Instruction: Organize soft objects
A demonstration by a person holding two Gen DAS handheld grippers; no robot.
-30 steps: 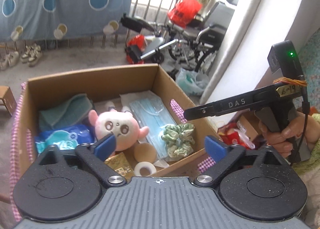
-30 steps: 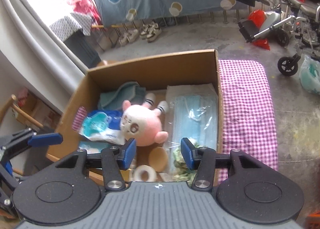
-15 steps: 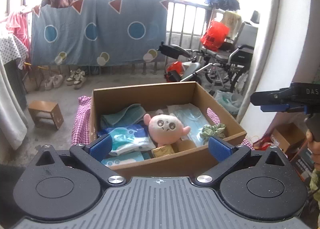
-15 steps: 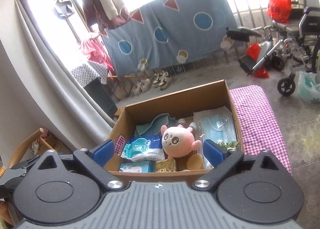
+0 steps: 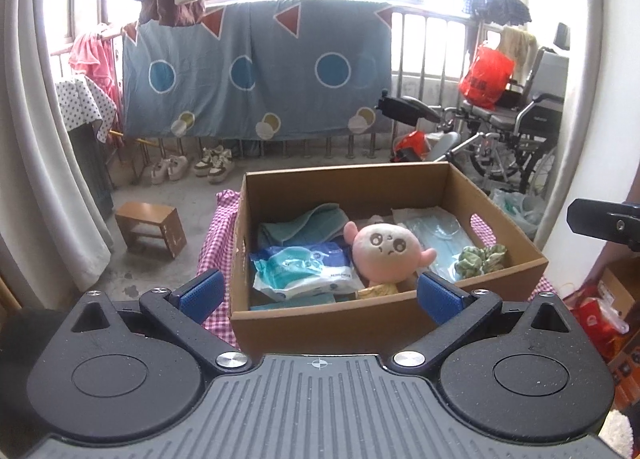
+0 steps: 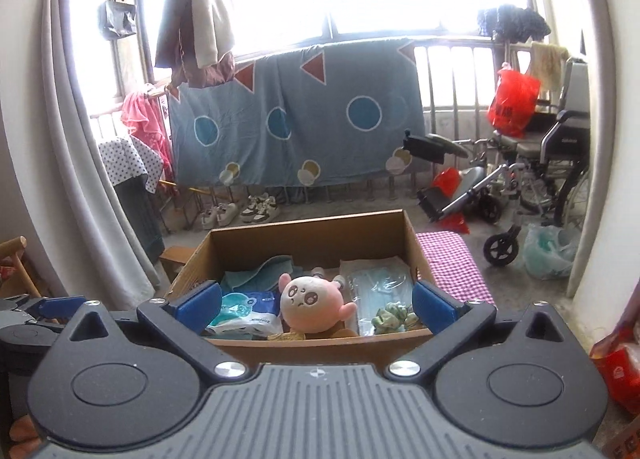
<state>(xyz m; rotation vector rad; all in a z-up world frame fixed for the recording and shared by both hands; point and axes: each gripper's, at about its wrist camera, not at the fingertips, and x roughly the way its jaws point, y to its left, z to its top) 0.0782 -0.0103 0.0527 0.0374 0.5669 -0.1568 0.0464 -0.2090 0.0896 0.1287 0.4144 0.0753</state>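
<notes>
A cardboard box [image 5: 384, 323] sits on a pink checked cloth [image 5: 218, 227] on a balcony floor, and two hand-held grippers now hover at its near side, both drawn back from it. A second ago they were close over the contents; now the whole box is in sight of each one, with the hanging blue sheet [image 5: 256, 71] and the wheelchair [image 5: 516, 131] behind it.

The right gripper [image 6: 316, 307] was half closed just above the green scrunchie [image 6: 394, 315] then. Its jaws are opening, about as wide as they go, with nothing between them. The scrunchie lies in the near right corner of the box, beside the packet of blue face masks [image 6: 380, 287]. That suggests it has just been let go there.

The left gripper [image 5: 318, 295] is also spread wide and holds nothing.

Inside the box, a pink plush toy [image 5: 386, 251] sits in the middle, facing the near side. To its left lies a white and blue tissue pack [image 5: 304, 269], with a folded teal cloth [image 5: 302, 221] behind that, toward the far wall.

With the soft things gathered in the box and both grippers free and pulled away, the sorting looks close to finished, or paused before the next item is fetched.
</notes>
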